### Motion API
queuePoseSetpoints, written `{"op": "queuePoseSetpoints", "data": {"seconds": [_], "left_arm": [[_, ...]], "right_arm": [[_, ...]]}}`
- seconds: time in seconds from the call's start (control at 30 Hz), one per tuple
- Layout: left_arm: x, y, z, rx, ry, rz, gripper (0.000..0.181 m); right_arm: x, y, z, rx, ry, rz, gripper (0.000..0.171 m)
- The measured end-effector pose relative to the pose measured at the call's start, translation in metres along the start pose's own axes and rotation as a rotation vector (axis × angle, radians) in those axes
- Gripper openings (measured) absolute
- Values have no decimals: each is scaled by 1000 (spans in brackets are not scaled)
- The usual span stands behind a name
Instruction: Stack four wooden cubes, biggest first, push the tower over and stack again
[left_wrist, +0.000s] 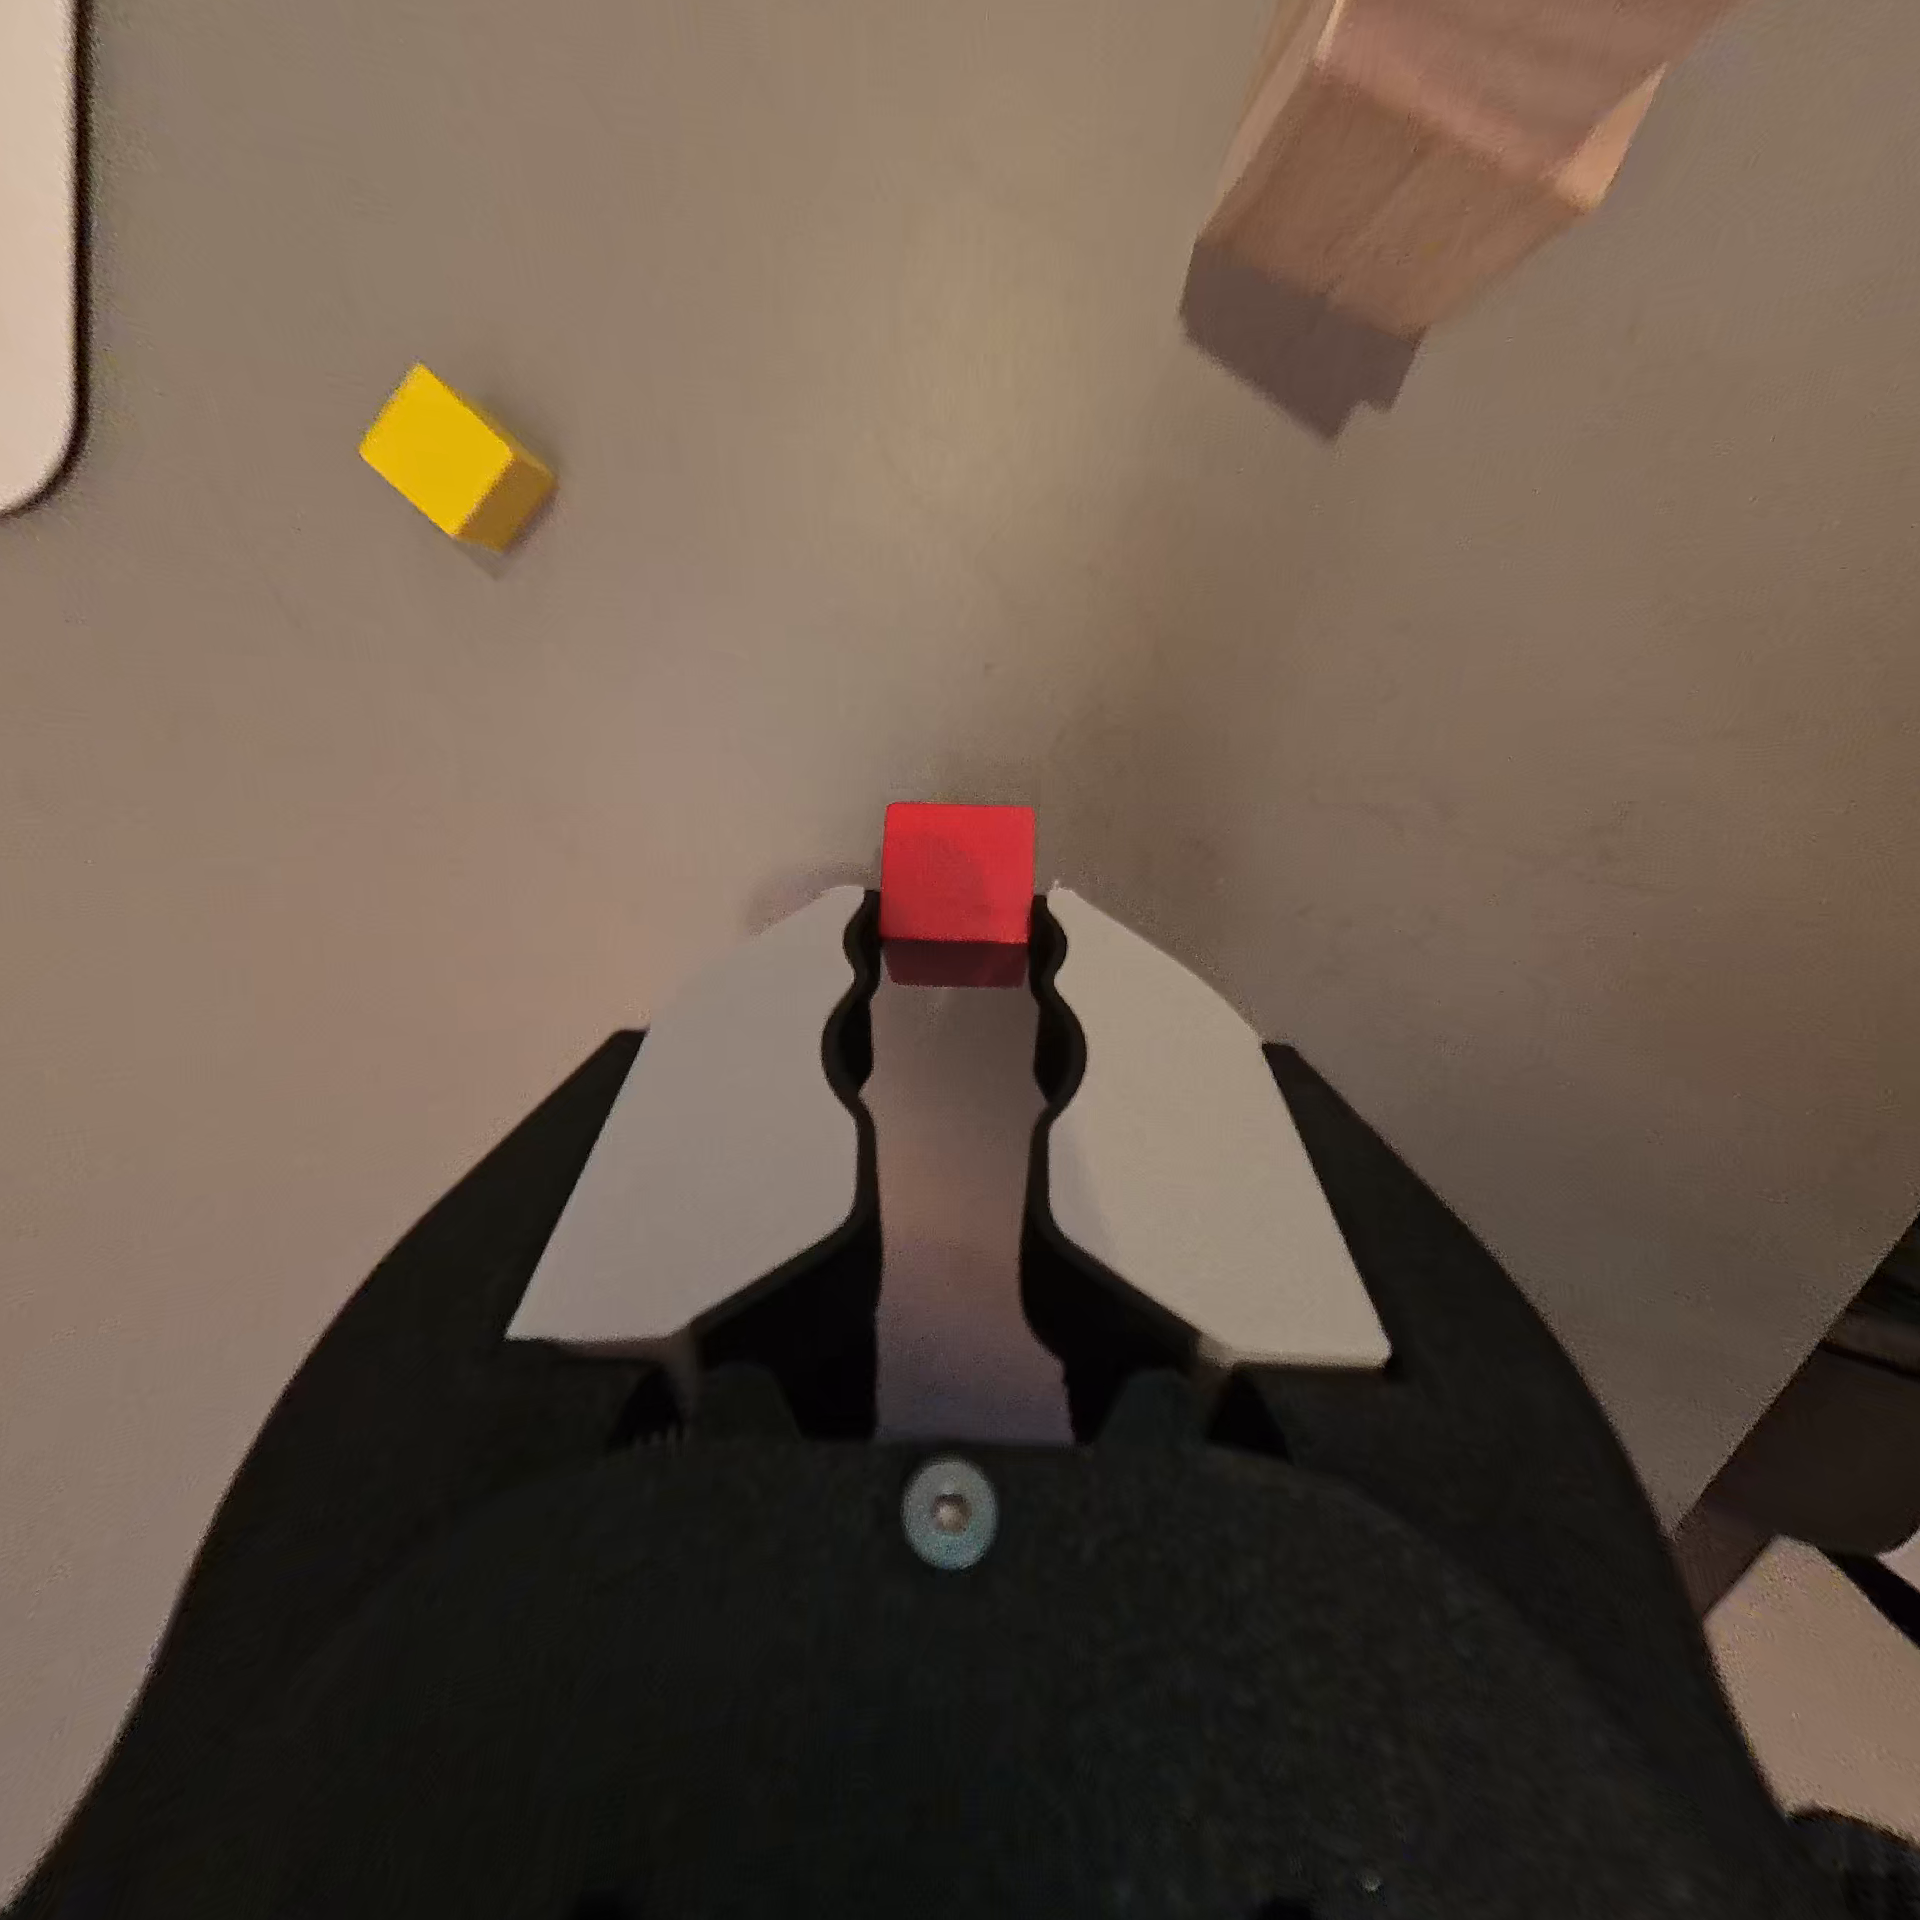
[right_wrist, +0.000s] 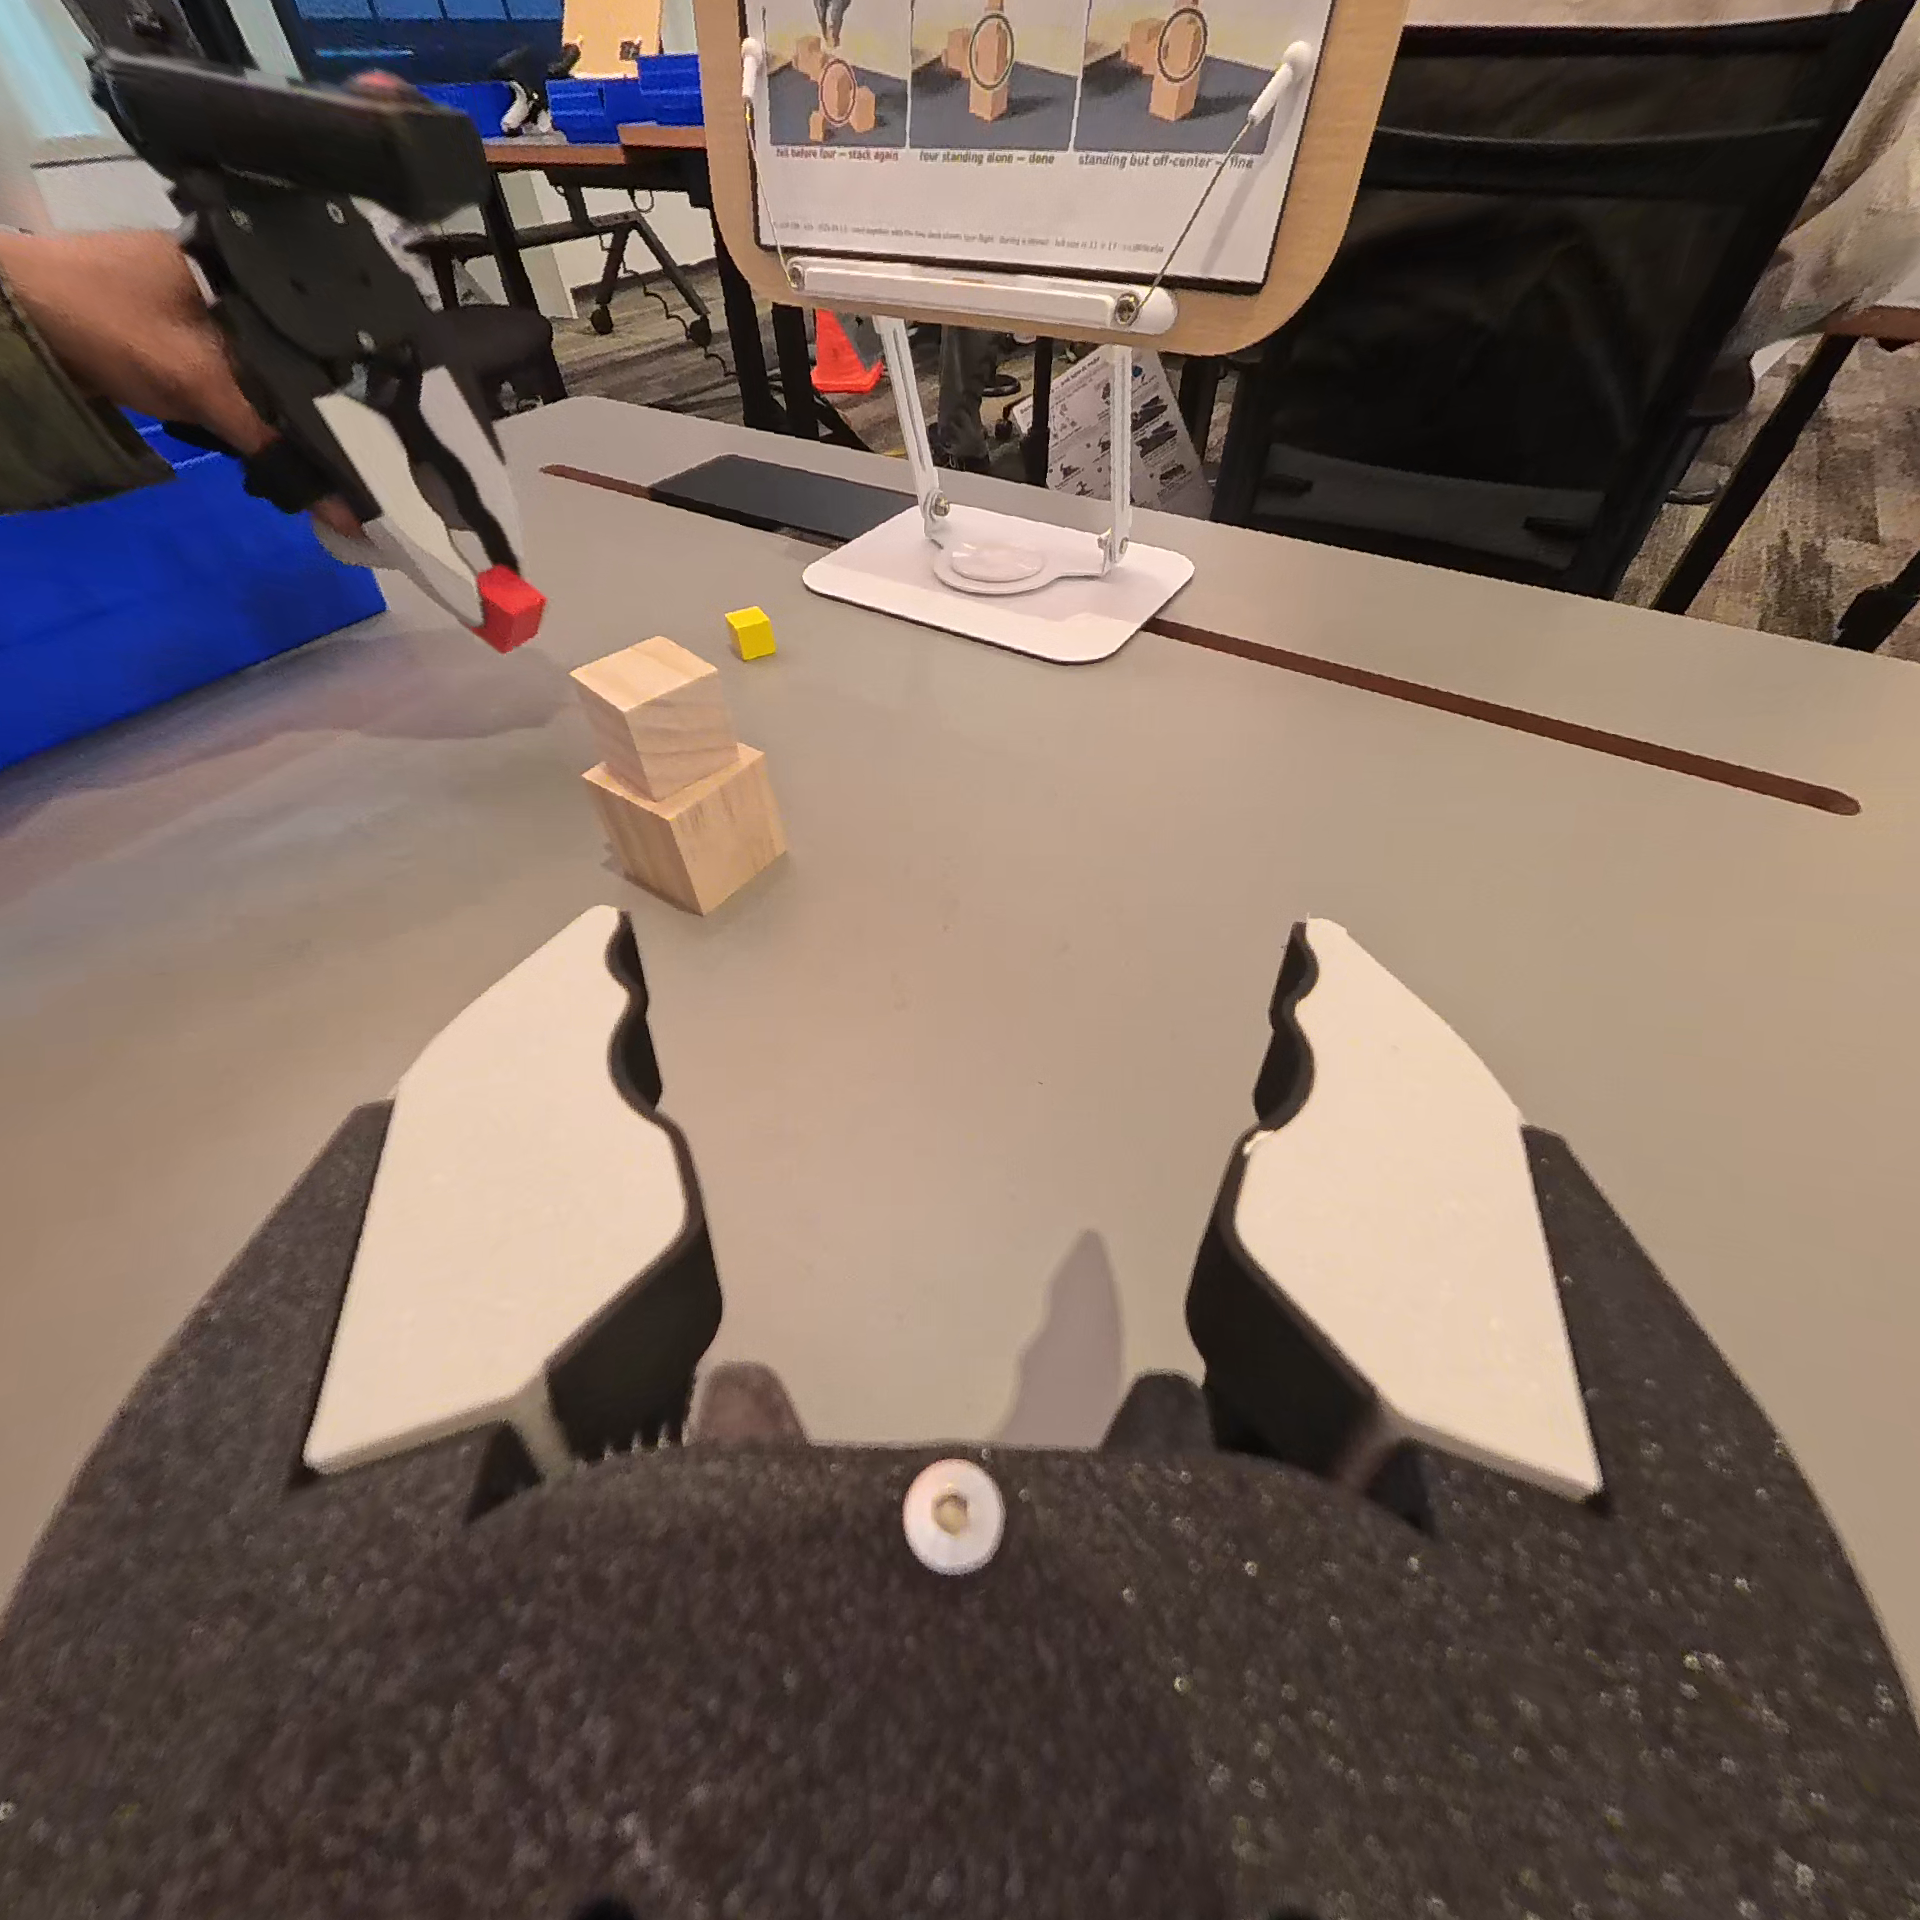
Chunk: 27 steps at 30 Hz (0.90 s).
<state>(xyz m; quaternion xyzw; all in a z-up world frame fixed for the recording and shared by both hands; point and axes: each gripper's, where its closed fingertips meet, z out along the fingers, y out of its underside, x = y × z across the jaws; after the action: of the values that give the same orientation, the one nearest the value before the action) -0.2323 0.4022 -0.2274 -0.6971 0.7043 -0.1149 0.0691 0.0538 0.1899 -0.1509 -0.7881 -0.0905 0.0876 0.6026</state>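
Wooden cubes: two plain ones (right_wrist: 681, 774) are stacked on the grey table (right_wrist: 1247, 935), yellow cube (right_wrist: 749, 633) sits behind. Red cube (left_wrist: 958, 875) is pinched by the left gripper (left_wrist: 954, 914), held up beside the stack. Right gripper (right_wrist: 961, 940) is spread wide, nothing in it.

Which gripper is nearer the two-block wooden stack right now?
Left. The left gripper, holding the red cube, hovers just up-left of the wooden stack. The right gripper sits open, farther back over the table.

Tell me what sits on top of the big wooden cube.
A smaller wooden cube rests on the big wooden cube, twisted off-square. Its own top is bare. The contact face between them is hidden.
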Motion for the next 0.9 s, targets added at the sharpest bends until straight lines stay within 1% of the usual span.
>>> {"op": "queuePoseSetpoints", "data": {"seconds": [0.43, 0.67, 0.9], "left_arm": [[-1, 62, 9, -317, -4, 4, 27], [0, 73, 10, -362, 1, -4, 27], [1, 69, 13, -367, 1, 13, 27]], "right_arm": [[-2, 0, 1, -1, -4, -2, 113], [-3, 0, 2, -3, -8, -4, 113], [-4, -1, 2, 0, -8, -5, 113]]}}
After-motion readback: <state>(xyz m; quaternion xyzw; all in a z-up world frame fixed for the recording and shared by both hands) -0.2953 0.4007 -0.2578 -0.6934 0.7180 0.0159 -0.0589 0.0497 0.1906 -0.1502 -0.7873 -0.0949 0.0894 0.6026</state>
